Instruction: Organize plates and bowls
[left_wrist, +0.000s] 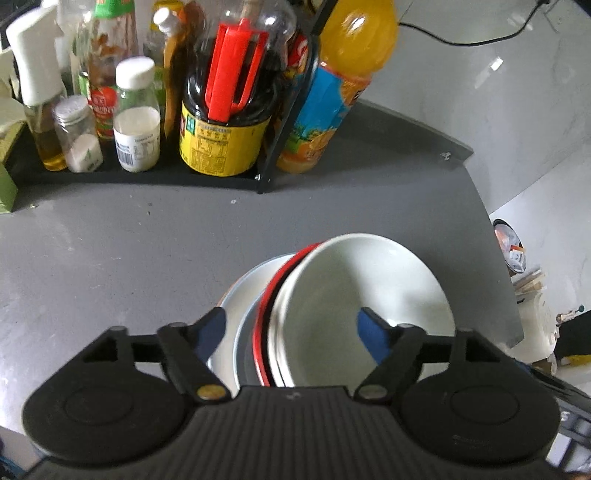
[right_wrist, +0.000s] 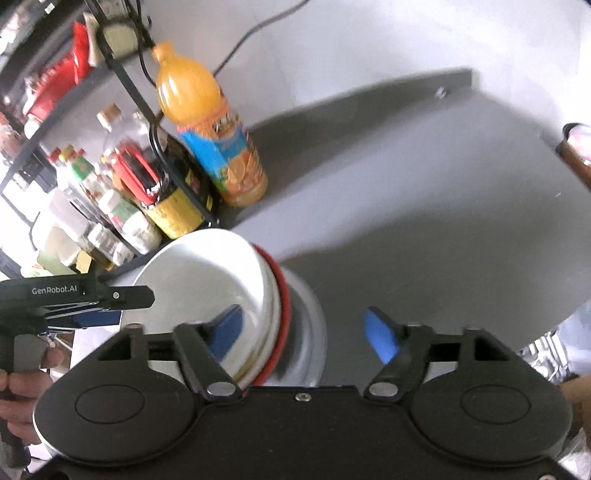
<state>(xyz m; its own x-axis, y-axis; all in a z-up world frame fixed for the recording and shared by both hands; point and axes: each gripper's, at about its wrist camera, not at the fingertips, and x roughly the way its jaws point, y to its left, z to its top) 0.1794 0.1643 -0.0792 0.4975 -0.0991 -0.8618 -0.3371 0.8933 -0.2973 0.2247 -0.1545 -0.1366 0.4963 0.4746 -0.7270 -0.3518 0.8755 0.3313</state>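
The white bowl (left_wrist: 354, 306) tops a stack, likely heavy, glazed and breakable; both the left gripper (left_wrist: 291, 328) and right gripper (right_wrist: 308, 332) gape empty; grip the rim.

Your top bowl (left_wrist: 354, 295) is plain white inside; under it sits a red rim (left_wrist: 260, 332) with a thin black line, then a pale blue-grey plate (left_wrist: 236, 295). The counter (left_wrist: 110, 251) is flat grey. Both your grippers — left gripper (left_wrist: 291, 325), right gripper (right_wrist: 303, 332) — are black with blue pads (right_wrist: 380, 339). The juice bottle (right_wrist: 210, 129) is orange with a blue label, and the sauce jug (left_wrist: 225, 110) is dark with a red handle and yellow label.
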